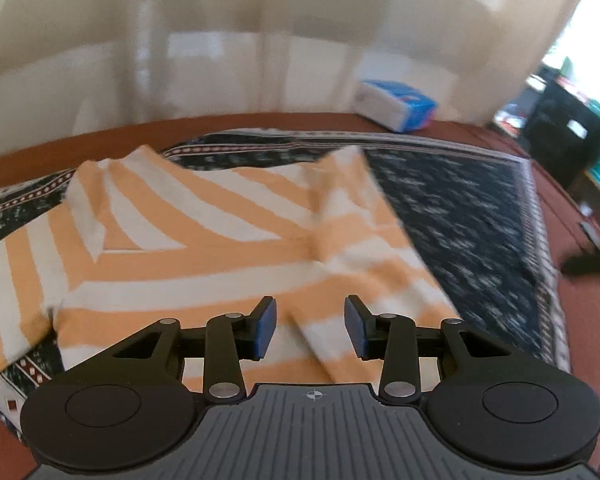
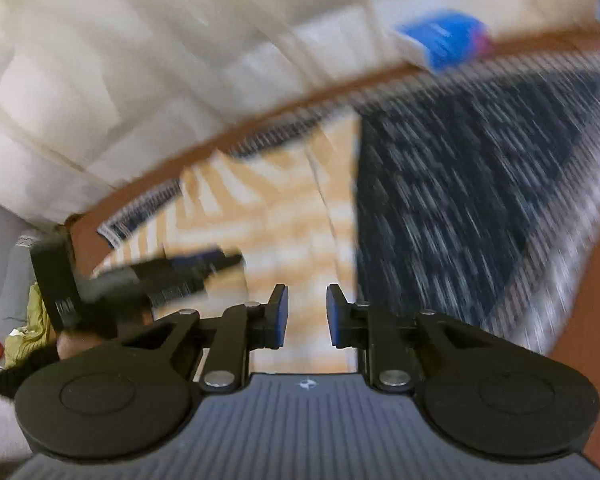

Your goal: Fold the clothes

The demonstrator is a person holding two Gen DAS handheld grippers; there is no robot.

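Orange-striped shirt (image 1: 204,240) lies part-folded on a dark cloth (image 1: 460,216) over the tabletop (image 1: 580,208), both left tongs (image 1: 310,328) and right tongs (image 2: 307,316) spread, pinching nothing.

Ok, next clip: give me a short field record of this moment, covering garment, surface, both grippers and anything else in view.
garment: orange and white striped shirt, partly folded, lying on the cloth
surface: dark patterned cloth over a reddish-brown table
left gripper: open, above the shirt's near edge, nothing between the pads
right gripper: open narrowly, empty, over the shirt's right edge
other: blue and white box at the far table edge; pale curtain behind
image quality: right wrist view heavily blurred
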